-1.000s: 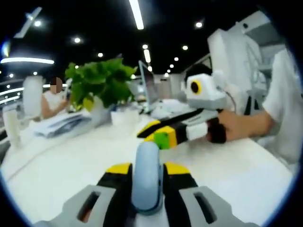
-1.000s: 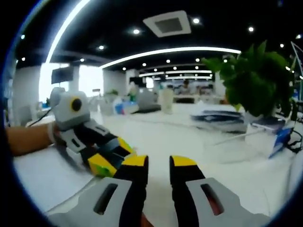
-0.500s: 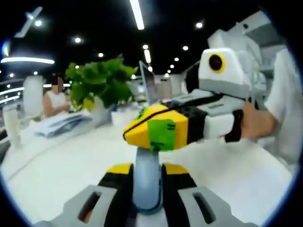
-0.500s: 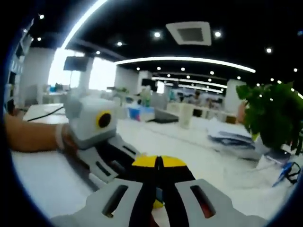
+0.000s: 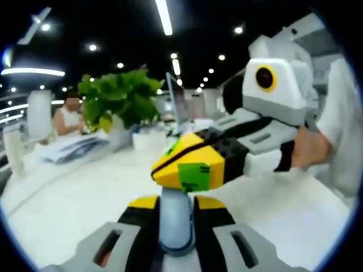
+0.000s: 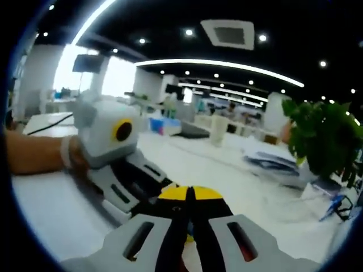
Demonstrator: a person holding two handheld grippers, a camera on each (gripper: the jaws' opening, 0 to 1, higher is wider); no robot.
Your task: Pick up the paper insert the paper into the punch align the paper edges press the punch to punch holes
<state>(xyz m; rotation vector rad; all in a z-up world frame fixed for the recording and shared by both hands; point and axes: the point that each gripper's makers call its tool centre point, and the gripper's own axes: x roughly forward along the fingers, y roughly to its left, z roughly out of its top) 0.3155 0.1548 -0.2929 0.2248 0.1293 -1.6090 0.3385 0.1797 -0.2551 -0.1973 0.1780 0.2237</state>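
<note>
My left gripper (image 5: 176, 202) rises from the bottom of the left gripper view, shut on a pale blue rounded part (image 5: 176, 226), apparently the punch's lever. My right gripper (image 5: 164, 167) reaches in from the right with its yellow tips shut, resting just above that blue part. In the right gripper view my right gripper (image 6: 190, 194) is shut with nothing seen between its jaws. The left gripper (image 6: 152, 191) lies under and to the left of it, its tips hidden. The punch body and any sheet in it are hidden below the jaws.
The white table (image 5: 68, 198) stretches away on all sides. A potted plant (image 5: 119, 102) and a stack of papers (image 5: 74, 148) stand at the back left, with a person (image 5: 68, 116) seated behind. The right gripper view has the plant (image 6: 326, 136) and papers (image 6: 272, 161) at right.
My right gripper shut its jaws and swung over the left gripper's tips, then sank a little onto the blue part. The left gripper has stayed shut and still.
</note>
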